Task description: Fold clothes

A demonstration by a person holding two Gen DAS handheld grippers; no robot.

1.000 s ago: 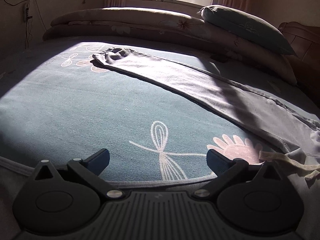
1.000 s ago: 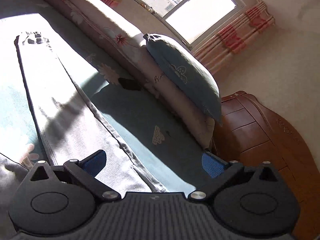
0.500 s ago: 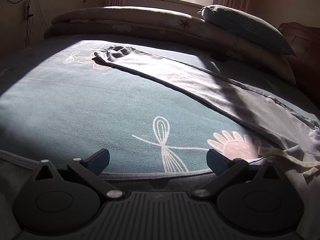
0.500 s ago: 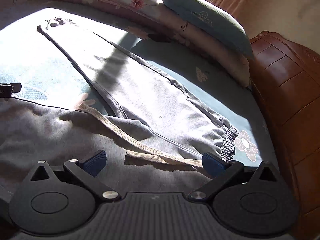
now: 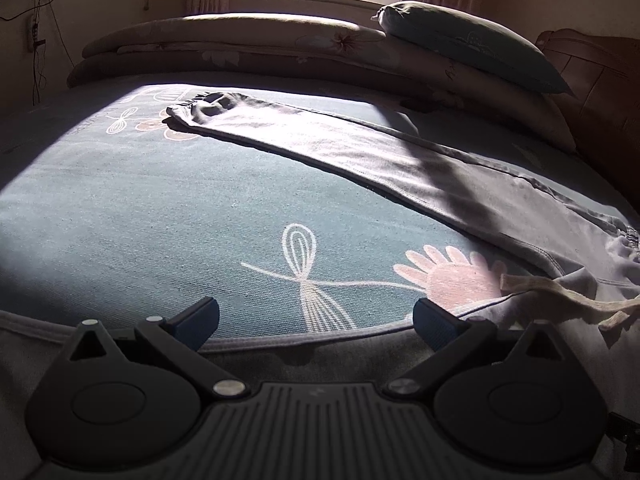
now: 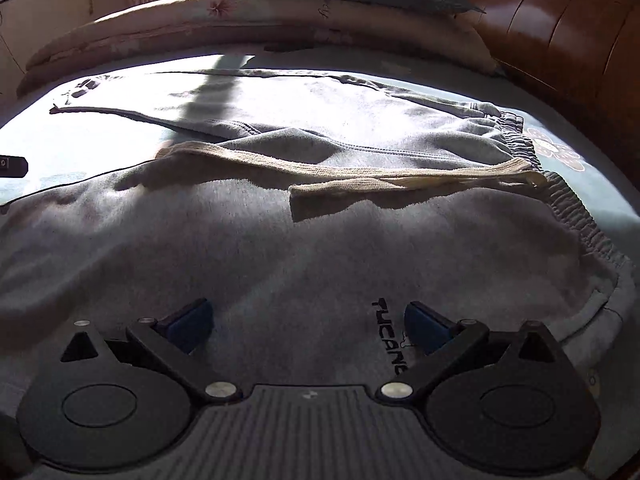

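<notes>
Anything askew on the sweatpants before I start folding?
The cream drawstring is pulled out and trails loose across the grey sweatpants from the waistband. The fabric under it is bunched rather than flat.

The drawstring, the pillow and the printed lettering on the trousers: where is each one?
drawstring (image 6: 360, 172): right wrist view, middle of the beige cord.
pillow (image 5: 472, 46): left wrist view, centre of its top face.
lettering (image 6: 390, 336): right wrist view, middle of the black print.
</notes>
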